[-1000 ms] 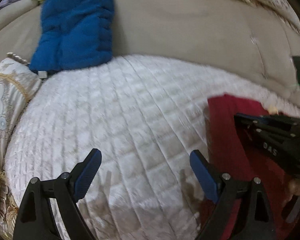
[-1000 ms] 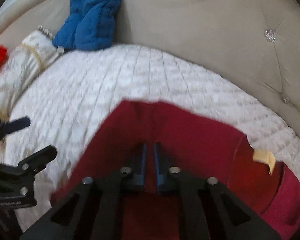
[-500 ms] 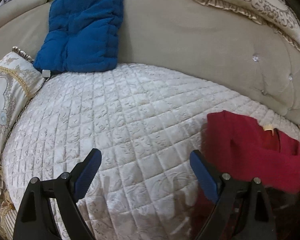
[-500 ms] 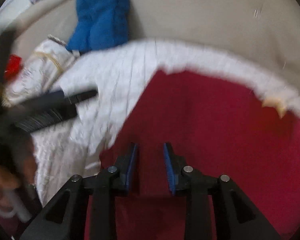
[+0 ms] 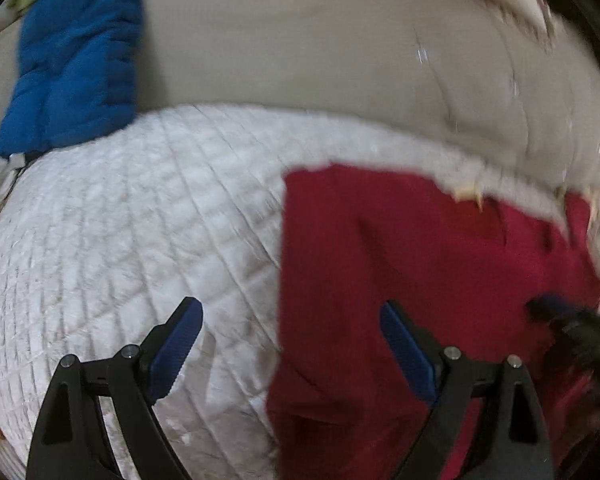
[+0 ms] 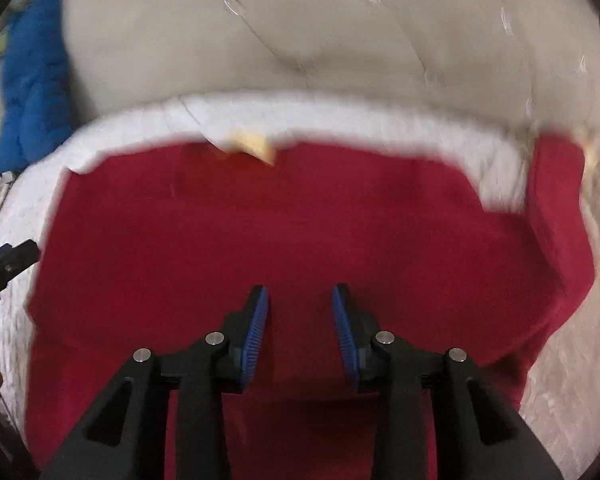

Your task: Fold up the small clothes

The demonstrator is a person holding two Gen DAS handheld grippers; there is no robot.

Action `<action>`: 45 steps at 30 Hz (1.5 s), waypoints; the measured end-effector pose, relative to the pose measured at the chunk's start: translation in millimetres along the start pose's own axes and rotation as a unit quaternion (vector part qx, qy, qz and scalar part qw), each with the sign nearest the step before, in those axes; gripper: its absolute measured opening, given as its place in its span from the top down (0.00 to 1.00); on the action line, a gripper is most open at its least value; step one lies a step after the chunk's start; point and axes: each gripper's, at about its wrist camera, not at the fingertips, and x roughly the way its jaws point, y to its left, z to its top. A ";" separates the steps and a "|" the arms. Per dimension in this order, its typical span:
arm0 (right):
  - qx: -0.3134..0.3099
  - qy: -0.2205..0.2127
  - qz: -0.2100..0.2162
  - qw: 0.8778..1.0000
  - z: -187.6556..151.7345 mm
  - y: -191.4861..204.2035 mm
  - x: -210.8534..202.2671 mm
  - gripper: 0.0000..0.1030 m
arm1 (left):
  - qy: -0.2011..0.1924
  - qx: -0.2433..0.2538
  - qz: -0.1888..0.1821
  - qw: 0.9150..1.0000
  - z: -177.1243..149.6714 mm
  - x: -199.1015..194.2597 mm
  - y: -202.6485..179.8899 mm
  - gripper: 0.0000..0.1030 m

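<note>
From my left wrist view, the left gripper (image 5: 290, 336) tilts steeply down, jaws spread wide and empty over the white quilt (image 5: 132, 216); the red garment (image 5: 420, 264) lies right of it.

From the right wrist view, my right gripper (image 6: 300, 320) hangs above the garment, jaws just parted, apparently clear of the cloth, though blur hampers me.

Blue cushion (image 5: 72, 60), white quilted cover (image 5: 132, 216)
</note>
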 end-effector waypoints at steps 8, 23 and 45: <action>0.115 -0.091 -0.064 0.987 46.1 -115.5 -71.0 0.73 | -0.021 -0.002 0.009 1.000 -3.2 -7.7 -1.5 0.10; 0.206 -0.046 -0.128 0.969 84.3 -246.5 6.0 1.00 | -0.016 -0.047 0.009 0.999 6.9 0.7 24.0 0.10; -0.066 -0.108 0.328 0.936 46.4 12.8 -122.5 1.00 | -0.103 -0.169 -0.059 0.978 15.7 -50.1 82.8 0.10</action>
